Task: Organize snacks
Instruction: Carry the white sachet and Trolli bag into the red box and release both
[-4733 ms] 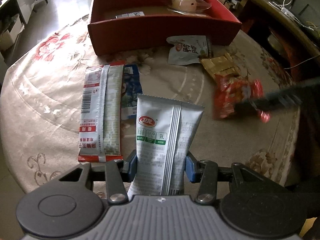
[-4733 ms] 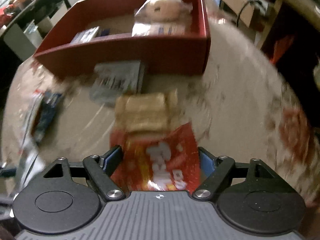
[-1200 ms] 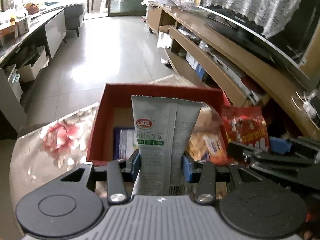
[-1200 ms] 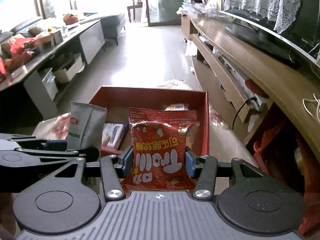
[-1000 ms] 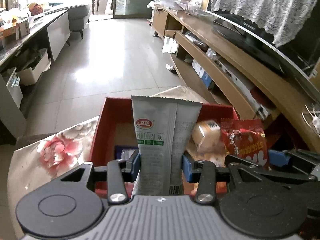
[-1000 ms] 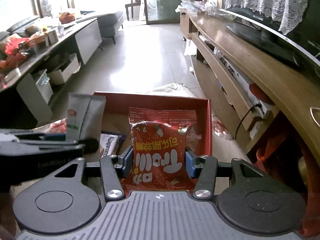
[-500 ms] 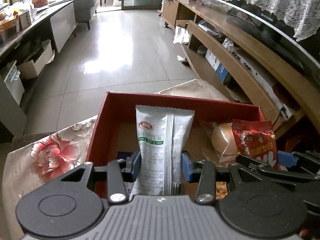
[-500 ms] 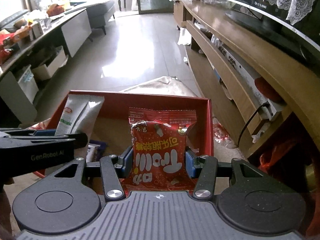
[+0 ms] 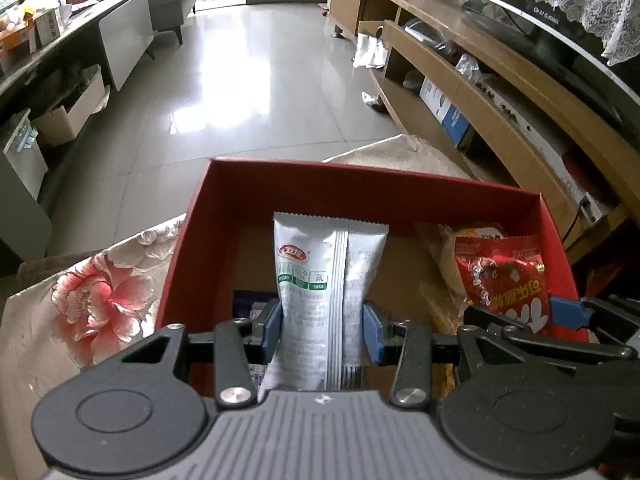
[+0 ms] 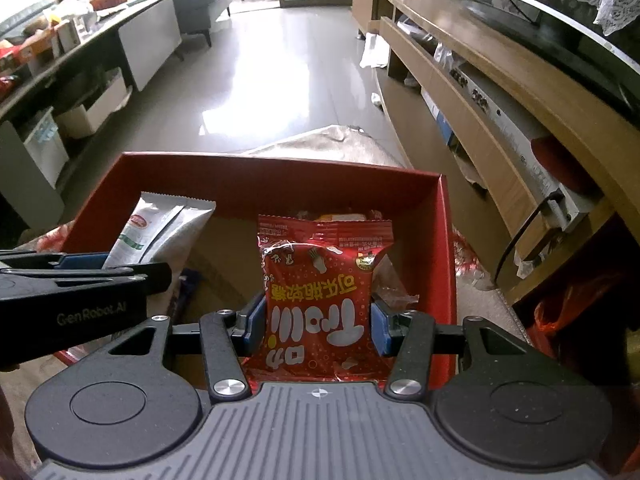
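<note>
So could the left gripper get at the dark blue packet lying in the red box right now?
Probably not: the left gripper is shut on the silver packet, which covers the blue packet.

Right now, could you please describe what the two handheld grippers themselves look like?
Both look alike. The left gripper and right gripper each have a ribbed grey centre body, flanked by round black speckled housings. Black linkage bars with silver screws carry jaws with blue pads. Seen side-on from the right wrist camera, the left gripper reads "GenRobot.AI". No cables or sleeves show.

Floral tablecloth [image 9: 92, 304], glossy tiled floor [image 9: 240, 80] (sunlit), wooden TV console [image 10: 500, 92]
</note>
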